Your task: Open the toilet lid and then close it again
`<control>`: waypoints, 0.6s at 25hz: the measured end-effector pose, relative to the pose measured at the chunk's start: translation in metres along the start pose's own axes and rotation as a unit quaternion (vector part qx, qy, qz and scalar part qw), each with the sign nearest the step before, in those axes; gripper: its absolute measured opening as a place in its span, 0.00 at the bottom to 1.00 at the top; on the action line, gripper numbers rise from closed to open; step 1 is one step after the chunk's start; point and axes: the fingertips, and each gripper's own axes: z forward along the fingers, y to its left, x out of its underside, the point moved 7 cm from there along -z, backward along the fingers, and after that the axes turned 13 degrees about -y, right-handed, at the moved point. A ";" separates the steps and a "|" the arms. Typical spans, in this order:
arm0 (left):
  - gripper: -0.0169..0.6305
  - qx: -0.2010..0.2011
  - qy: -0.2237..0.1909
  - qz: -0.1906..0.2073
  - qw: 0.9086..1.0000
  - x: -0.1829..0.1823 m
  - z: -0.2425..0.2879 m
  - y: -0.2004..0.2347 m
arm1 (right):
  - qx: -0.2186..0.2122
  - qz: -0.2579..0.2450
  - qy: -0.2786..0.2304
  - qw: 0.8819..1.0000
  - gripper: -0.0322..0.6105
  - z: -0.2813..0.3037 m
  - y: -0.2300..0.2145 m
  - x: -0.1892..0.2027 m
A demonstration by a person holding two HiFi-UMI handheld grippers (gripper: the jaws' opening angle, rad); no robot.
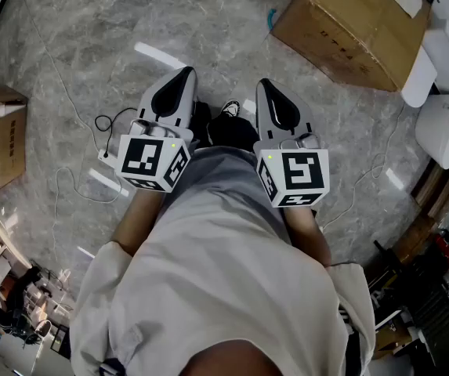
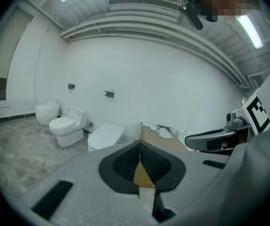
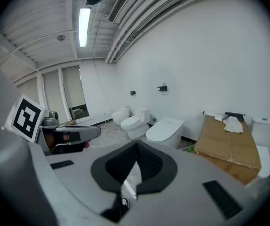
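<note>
Standing well back from the toilet; its lid is down, next to the box. Left hand-held gripper and right hand-held gripper are both pressed together and empty, probably because nothing is in reach.

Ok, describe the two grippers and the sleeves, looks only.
Both the left gripper and right gripper are grey, tapering shells with black insets. Each carries a white cube printed with black square markers. The tongs have black ribbed pads. Sleeves are loose and pale.
</note>
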 end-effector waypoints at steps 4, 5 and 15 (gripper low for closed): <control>0.04 0.004 0.011 0.003 1.000 0.003 0.000 0.003 | 0.004 0.003 0.005 1.000 0.07 0.001 -0.002 0.005; 0.04 0.003 0.013 0.004 1.000 0.003 0.000 0.006 | 0.004 0.004 0.007 1.000 0.07 0.003 -0.002 0.007; 0.04 -0.026 0.030 -0.004 0.999 0.010 -0.003 0.042 | -0.009 0.027 0.003 1.000 0.07 0.034 -0.005 0.007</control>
